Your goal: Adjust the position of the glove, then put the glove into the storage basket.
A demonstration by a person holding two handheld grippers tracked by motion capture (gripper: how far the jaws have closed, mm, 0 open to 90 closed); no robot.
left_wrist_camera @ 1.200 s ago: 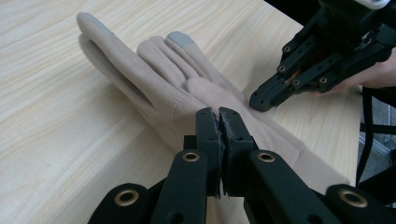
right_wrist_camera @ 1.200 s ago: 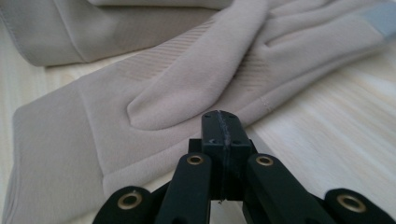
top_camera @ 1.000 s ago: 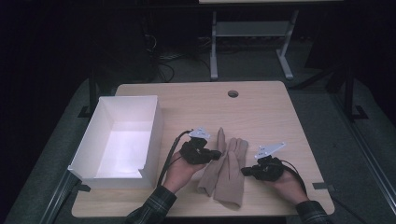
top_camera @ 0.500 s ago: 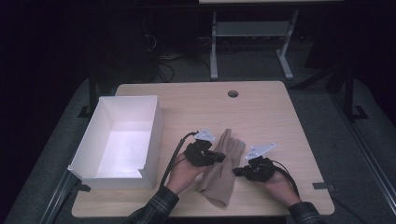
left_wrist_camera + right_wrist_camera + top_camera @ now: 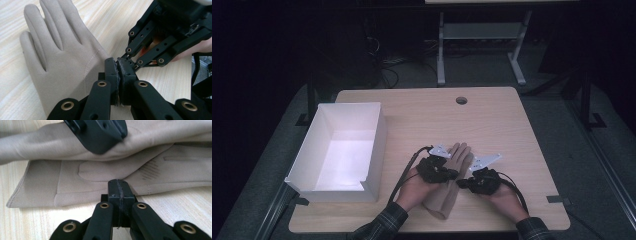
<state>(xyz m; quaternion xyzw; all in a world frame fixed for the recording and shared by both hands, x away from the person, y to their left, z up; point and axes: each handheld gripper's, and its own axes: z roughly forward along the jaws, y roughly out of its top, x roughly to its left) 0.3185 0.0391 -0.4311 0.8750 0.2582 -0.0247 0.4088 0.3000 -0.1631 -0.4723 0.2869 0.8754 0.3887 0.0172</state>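
Note:
Two beige gloves lie stacked near the table's front edge, fingers pointing away from me. The upper glove [image 5: 458, 156] [image 5: 62, 60] [image 5: 57, 145] lies flat with its fingers spread. My left gripper [image 5: 454, 175] [image 5: 117, 65] is shut at that glove's thumb-side edge, and the cloth bunches up around its tips. The lower glove [image 5: 105, 170] lies flat beneath. My right gripper [image 5: 463, 184] [image 5: 119, 185] is shut, its tips at the lower glove's near edge and almost meeting the left gripper's tips. I see no cloth between the right jaws.
A white open box [image 5: 377, 140] stands at the left of the wooden table [image 5: 507, 130]. A round cable hole [image 5: 461, 100] sits near the far edge. Bare wood lies to the right and behind the gloves. Both hands rest at the front edge.
The gloves, spread side by side a second ago, now lie one over the other. Both hands have drawn together until the gripper tips nearly meet.

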